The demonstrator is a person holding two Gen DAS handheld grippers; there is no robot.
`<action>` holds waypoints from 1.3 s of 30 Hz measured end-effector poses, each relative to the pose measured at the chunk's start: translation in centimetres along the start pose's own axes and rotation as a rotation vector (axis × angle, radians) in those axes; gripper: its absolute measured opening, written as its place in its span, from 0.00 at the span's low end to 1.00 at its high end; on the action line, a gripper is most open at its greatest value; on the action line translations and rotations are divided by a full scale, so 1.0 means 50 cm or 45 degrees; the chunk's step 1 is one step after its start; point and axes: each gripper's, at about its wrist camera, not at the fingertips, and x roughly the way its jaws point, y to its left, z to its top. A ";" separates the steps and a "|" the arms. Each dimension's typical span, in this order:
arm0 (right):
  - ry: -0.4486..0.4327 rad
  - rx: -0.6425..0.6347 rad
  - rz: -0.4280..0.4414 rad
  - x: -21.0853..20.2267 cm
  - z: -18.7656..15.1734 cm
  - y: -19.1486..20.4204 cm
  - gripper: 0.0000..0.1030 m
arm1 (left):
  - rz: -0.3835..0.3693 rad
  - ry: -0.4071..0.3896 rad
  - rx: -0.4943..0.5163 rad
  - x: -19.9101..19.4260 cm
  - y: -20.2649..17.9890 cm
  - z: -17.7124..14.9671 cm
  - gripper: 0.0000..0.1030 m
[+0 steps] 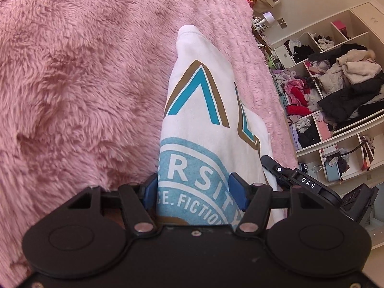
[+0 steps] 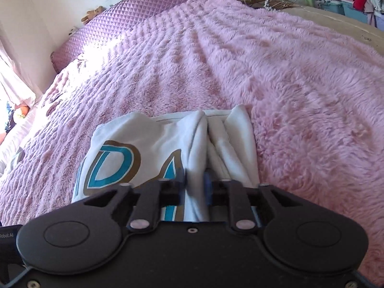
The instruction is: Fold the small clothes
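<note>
blue pads (image 1: 236,188) of the left gripper (image 1: 193,189) sit on either side of a white shirt (image 1: 199,110), wide apart, with the printed cloth filling the gap between them; whether they press it or only straddle it i cannot tell. the print right at the jaws is a pale blue round badge (image 1: 192,180) with white letters, and above it a teal chevron edged in brown (image 1: 198,91). the shirt runs away from the gripper in a long narrowing strip, its far tip lying on the pink fluffy blanket (image 1: 84,72). just to the right of the left gripper, the black body of the right gripper (image 1: 297,180) shows at the shirt's edge.

in the right wrist view the right gripper (image 2: 195,182) has its pads close together, pinching a bunched fold of the white shirt (image 2: 168,139). left of the pinch the cloth spreads with large teal and brown letters; right of it the fabric gathers in plain white pleats. the shirt lies on the pink blanket (image 2: 288,84), which covers the bed.

farther off, a purple quilted headboard cushion (image 2: 124,21) leans at the wall, with a small teddy bear (image 2: 92,14) on top of it. beyond the bed edge stands an open white wardrobe (image 1: 336,84), its compartments stuffed with heaped clothes in black, cream, pink and red.
</note>
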 end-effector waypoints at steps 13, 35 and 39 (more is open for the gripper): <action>-0.022 0.105 0.048 0.007 0.041 -0.046 0.47 | 0.020 -0.021 0.085 0.022 -0.025 0.064 0.60; 0.029 0.198 -0.085 0.113 0.079 -0.089 0.05 | 0.064 -0.065 0.088 0.138 -0.043 0.164 0.60; 0.033 0.195 0.024 0.042 0.084 -0.084 0.29 | 0.052 -0.045 0.131 0.079 -0.039 0.129 0.60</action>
